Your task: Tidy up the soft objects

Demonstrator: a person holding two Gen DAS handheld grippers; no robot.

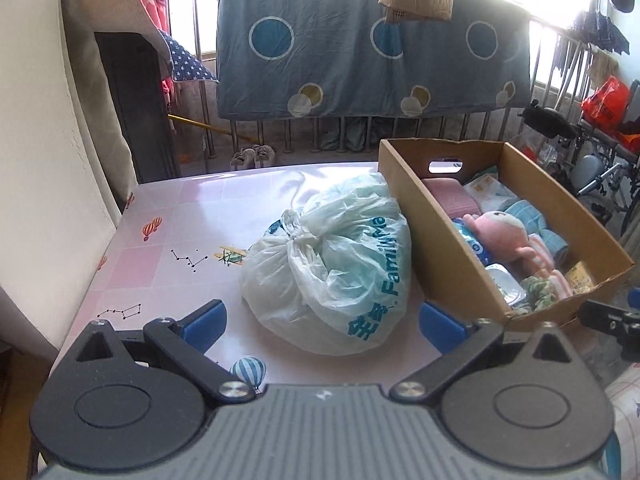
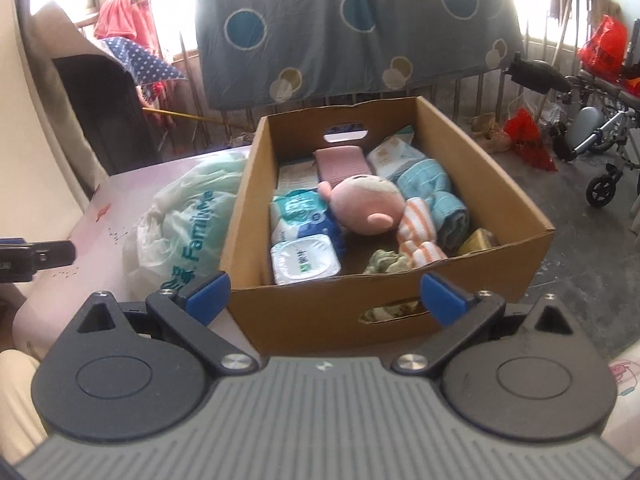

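Observation:
A knotted white plastic bag [image 1: 332,268] with teal lettering lies on the pink table [image 1: 160,240], touching the left wall of a cardboard box [image 1: 448,248]. My left gripper [image 1: 322,322] stands open just before the bag, its blue pads wide apart and clear of it. In the right wrist view the cardboard box [image 2: 332,316] holds a pink plush doll [image 2: 362,204], a blue towel [image 2: 436,192], a pink folded cloth [image 2: 340,164], wipe packs [image 2: 304,260] and striped socks [image 2: 418,232]. My right gripper [image 2: 324,294] is open in front of the box's near wall, holding nothing.
A blue quilt [image 1: 372,44] with circles hangs on a metal railing behind the table. A cream wall panel [image 1: 40,160] borders the table's left. On the floor at right stand a wheelchair [image 2: 600,136] and red bags [image 2: 528,140]. The plastic bag [image 2: 180,228] lies left of the box.

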